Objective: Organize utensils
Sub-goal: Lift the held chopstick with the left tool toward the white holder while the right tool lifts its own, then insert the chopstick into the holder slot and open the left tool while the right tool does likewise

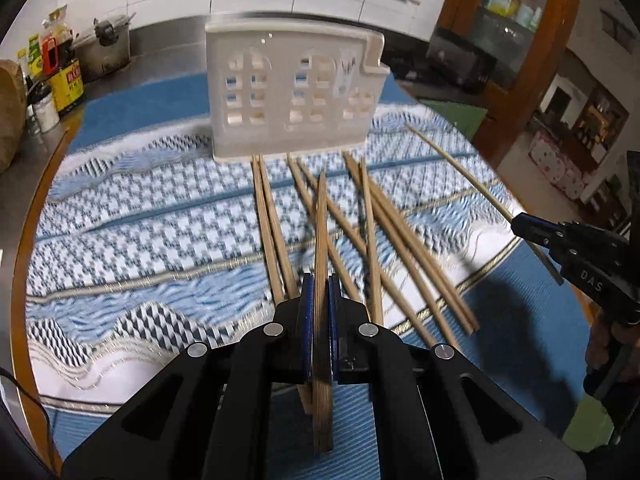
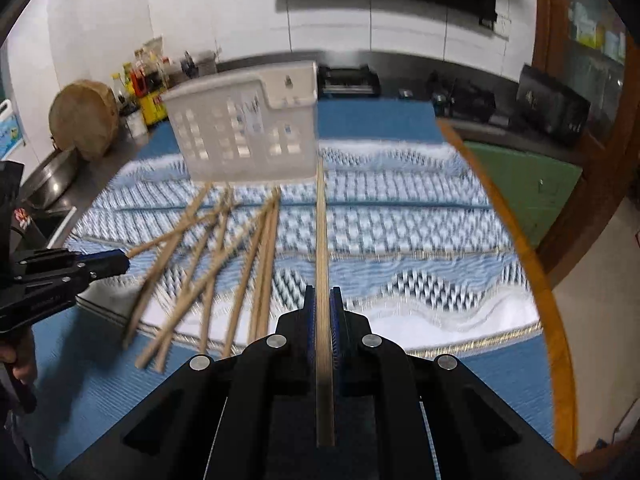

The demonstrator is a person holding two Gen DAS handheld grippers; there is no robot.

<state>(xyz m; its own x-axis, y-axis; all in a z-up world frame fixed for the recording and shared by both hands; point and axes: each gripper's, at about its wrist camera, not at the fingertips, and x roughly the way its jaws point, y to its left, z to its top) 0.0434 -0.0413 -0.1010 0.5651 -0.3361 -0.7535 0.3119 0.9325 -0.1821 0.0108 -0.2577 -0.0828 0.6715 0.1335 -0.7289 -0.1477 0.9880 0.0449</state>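
A white perforated utensil holder (image 1: 294, 92) stands on the patterned cloth; it also shows in the right wrist view (image 2: 244, 136). Several wooden chopsticks (image 1: 376, 232) lie loose in front of it, crossing each other (image 2: 208, 264). My left gripper (image 1: 319, 284) is shut on one chopstick (image 1: 321, 220) that points toward the holder. My right gripper (image 2: 322, 296) is shut on another chopstick (image 2: 321, 220), whose tip reaches the holder's right corner. The right gripper also shows at the right of the left wrist view (image 1: 520, 224), holding that chopstick (image 1: 460, 168). The left gripper shows at the left of the right wrist view (image 2: 120, 265).
A blue and white patterned cloth (image 1: 140, 216) covers a blue mat on a round table with a wooden rim (image 2: 532, 264). Bottles and tins (image 1: 56, 68), a pot (image 1: 106, 48) and a round wooden board (image 2: 84, 118) stand on the counter behind.
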